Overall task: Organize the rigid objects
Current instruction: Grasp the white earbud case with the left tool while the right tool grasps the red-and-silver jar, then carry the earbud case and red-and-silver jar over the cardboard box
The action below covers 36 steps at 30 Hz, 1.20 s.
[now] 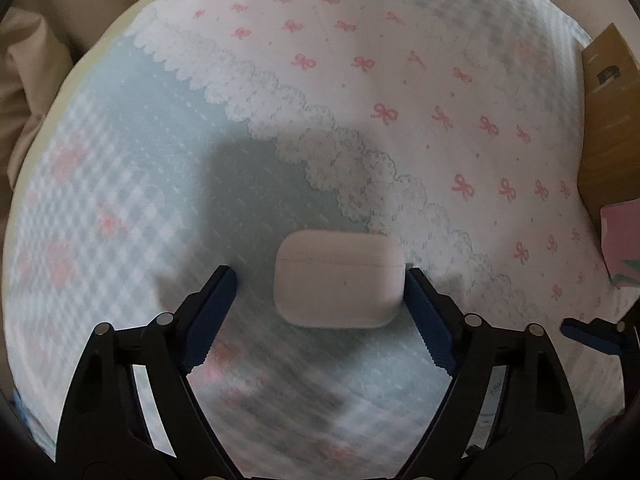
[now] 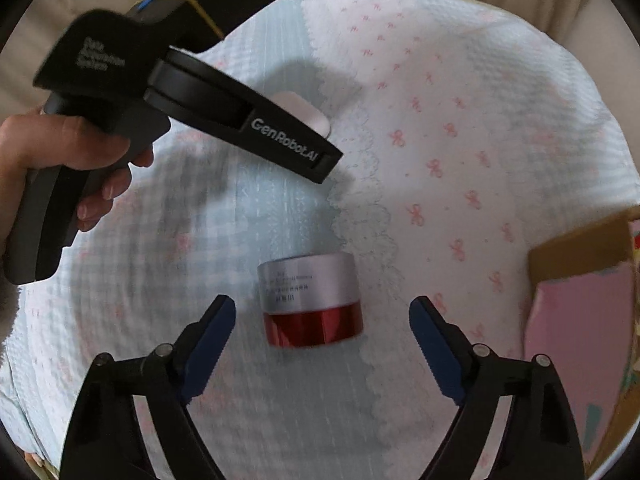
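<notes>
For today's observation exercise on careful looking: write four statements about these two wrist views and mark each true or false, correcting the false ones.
1. The white earbud case lies between the open left tongs. True.
2. The right tongs are clamped on the jar. False: they are open, with gaps on both sides of the jar.
3. The jar has a silver part and a red part. True.
4. The cardboard box sits at the left of the right wrist view. False: it sits at the right edge.
</notes>
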Tool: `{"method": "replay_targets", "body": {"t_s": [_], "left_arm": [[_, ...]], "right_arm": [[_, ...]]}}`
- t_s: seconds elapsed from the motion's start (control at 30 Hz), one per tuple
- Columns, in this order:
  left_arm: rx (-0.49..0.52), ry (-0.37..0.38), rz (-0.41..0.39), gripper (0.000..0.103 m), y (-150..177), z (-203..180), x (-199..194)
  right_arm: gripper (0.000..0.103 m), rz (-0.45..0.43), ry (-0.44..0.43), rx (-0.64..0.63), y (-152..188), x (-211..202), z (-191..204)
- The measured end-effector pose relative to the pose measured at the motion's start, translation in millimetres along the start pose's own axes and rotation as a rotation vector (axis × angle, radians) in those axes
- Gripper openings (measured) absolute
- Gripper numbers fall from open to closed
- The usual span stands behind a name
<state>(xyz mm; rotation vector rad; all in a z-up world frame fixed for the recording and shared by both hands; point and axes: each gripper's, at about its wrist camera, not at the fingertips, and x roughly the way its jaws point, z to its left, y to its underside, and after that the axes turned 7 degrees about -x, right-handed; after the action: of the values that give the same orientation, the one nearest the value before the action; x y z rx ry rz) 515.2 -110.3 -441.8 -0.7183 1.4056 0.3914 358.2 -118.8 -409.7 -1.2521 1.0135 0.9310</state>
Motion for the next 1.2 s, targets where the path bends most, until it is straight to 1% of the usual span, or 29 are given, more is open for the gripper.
{"method": "replay_targets", "body": {"t_s": [0.03,0.13,0.2,0.23,0.27,0.3,0.57,0.77,0.97,1.2], "left_arm": [[0.006,0.001,-0.003,0.083,-1,-1,0],[0.019,0.004,-0.010,0.079,-4,-3,2],[0.032,0.009,-0.013,0.071,-9,-7,3],[0.036,0.014,-0.014,0.067,-9,-9,2],[0.044,0.018,-0.015,0.058,-10,-11,0],[0.050,0.015,-0.017,0.057,-10,-12,-1],[0.015,0.019,-0.034,0.057,-15,-20,-6],[-0.035,0.023,-0.053,0.057,8,-10,-26],[-0.116,0.029,-0.058,0.057,32,-4,-54],[-0.168,0.018,-0.094,0.057,59,-8,-108]], "right_arm": [[0.085,0.006,0.001,-0.004,-1,4,0],[0.074,0.019,-0.014,-0.011,-5,12,2],[0.060,0.039,-0.025,-0.021,-7,19,4],[0.056,0.051,-0.025,-0.029,-8,22,6],[0.052,0.068,-0.017,-0.040,-8,26,8],[0.050,0.072,-0.002,-0.049,-8,27,9],[0.050,0.061,0.003,-0.065,-8,28,10],[0.050,0.043,-0.017,-0.050,-2,18,6],[0.050,0.024,-0.022,-0.046,11,-8,6],[0.050,-0.014,-0.020,-0.035,24,-55,3]]}}
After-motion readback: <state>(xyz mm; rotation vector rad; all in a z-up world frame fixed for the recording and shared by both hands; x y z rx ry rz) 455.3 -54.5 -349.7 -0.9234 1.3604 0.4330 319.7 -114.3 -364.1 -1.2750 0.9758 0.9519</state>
